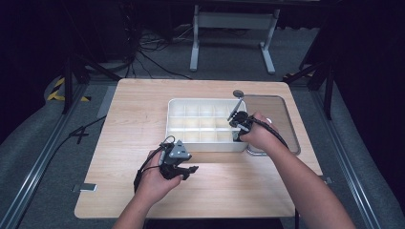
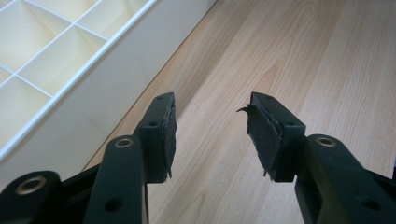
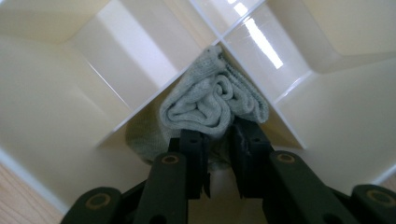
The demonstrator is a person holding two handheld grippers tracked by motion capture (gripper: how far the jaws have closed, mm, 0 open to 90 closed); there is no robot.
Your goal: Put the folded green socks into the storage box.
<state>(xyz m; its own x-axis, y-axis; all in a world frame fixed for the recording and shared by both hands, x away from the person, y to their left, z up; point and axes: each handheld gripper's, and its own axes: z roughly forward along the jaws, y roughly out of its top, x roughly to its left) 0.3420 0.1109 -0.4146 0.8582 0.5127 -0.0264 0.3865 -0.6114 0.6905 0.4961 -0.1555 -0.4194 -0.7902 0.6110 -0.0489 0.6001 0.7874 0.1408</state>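
Overhead, your right gripper (image 1: 237, 128) is dipping into the white divided box's (image 1: 175, 119) near right corner compartment while your left gripper (image 1: 184, 172) is hovering over the wooden table (image 1: 138, 109) before it. Left gripper view: your jaws are standing apart on nothing, beside the box wall. Right gripper view: your jaws are clamping a rolled grey-green cloth (image 3: 212, 100) sitting inside a compartment.

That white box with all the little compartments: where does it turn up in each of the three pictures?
High view: the white divider box sits mid-table, right gripper at its near right corner.
Left gripper view: its outer wall and cells fill the upper left.
Right gripper view: its cells surround a rolled grey cloth.
Shared landmark: the wooden table.
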